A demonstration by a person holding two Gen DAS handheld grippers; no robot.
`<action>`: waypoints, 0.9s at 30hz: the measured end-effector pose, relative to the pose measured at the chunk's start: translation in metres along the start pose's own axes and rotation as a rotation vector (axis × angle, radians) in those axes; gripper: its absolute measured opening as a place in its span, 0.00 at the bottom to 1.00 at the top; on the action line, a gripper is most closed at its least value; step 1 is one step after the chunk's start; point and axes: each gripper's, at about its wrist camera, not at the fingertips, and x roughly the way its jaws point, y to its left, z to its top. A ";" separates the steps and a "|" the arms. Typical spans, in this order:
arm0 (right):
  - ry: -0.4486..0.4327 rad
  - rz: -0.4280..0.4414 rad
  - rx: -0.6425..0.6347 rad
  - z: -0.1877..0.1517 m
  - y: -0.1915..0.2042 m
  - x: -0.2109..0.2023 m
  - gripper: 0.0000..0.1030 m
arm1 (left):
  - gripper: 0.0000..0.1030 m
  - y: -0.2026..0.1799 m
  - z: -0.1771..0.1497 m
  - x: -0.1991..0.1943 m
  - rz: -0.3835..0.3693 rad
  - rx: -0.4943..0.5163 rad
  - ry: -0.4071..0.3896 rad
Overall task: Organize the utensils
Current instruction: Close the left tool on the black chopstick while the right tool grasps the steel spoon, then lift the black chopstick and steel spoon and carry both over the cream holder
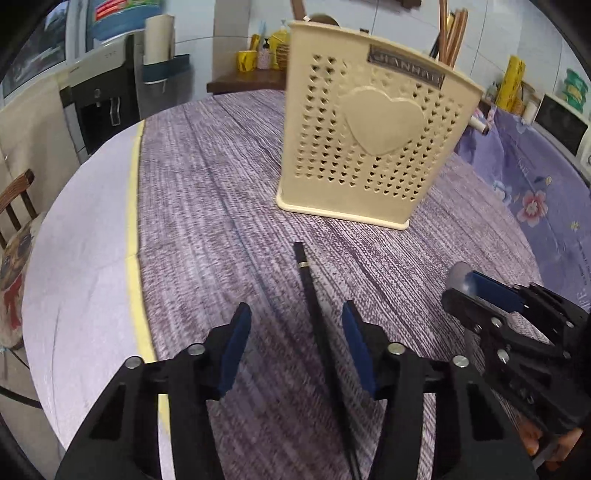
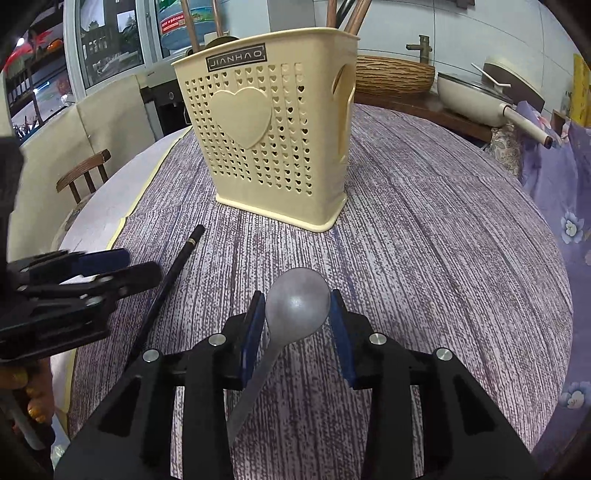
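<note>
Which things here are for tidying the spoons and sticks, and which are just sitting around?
For the job: spoon, black chopstick, cream holder, the wooden sticks in it.

Just sitting around: pan, woven basket, chair, yellow cup.

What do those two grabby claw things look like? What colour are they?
Both the left gripper and right gripper are black plastic frames with cut-out holes, shiny silver bolt heads, and flat dark-blue pads inside each finger. No cables or sleeves show.

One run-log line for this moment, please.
left tool: open astride black chopstick | right tool: flanking metal spoon | cream utensil holder: upright
</note>
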 end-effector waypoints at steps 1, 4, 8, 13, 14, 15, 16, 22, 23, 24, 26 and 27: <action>-0.003 -0.001 0.000 -0.001 0.000 -0.001 0.36 | 0.39 -0.003 0.002 0.005 0.005 0.007 0.013; -0.007 0.005 0.006 -0.002 -0.002 -0.003 0.36 | 0.30 -0.007 0.005 0.014 0.044 0.024 0.025; -0.009 0.013 0.000 -0.002 -0.001 -0.002 0.36 | 0.23 -0.012 0.007 0.018 0.100 0.040 0.025; -0.008 0.017 0.011 -0.002 -0.003 0.000 0.36 | 0.19 -0.019 0.008 0.022 0.146 0.050 0.008; -0.008 0.018 0.015 -0.003 -0.004 0.000 0.36 | 0.19 -0.019 0.009 0.022 0.149 0.045 0.005; -0.008 0.018 0.017 -0.003 -0.004 0.000 0.36 | 0.17 -0.019 0.009 0.022 0.152 0.040 0.002; -0.007 0.017 0.019 -0.004 -0.004 0.000 0.36 | 0.14 -0.019 0.010 0.023 0.159 0.037 -0.001; -0.003 0.014 0.029 -0.005 -0.004 0.002 0.36 | 0.09 -0.020 0.010 0.023 0.183 0.034 -0.018; -0.003 0.014 0.029 -0.005 -0.004 0.002 0.36 | 0.09 -0.020 0.010 0.022 0.184 0.032 -0.018; -0.003 0.013 0.030 -0.005 -0.004 0.002 0.36 | 0.09 -0.021 0.010 0.022 0.185 0.031 -0.019; -0.005 0.015 0.035 -0.005 -0.004 0.001 0.36 | 0.08 -0.021 0.009 0.022 0.180 0.025 -0.021; -0.007 0.017 0.035 -0.004 -0.004 0.001 0.36 | 0.08 -0.020 0.009 0.022 0.175 0.020 -0.022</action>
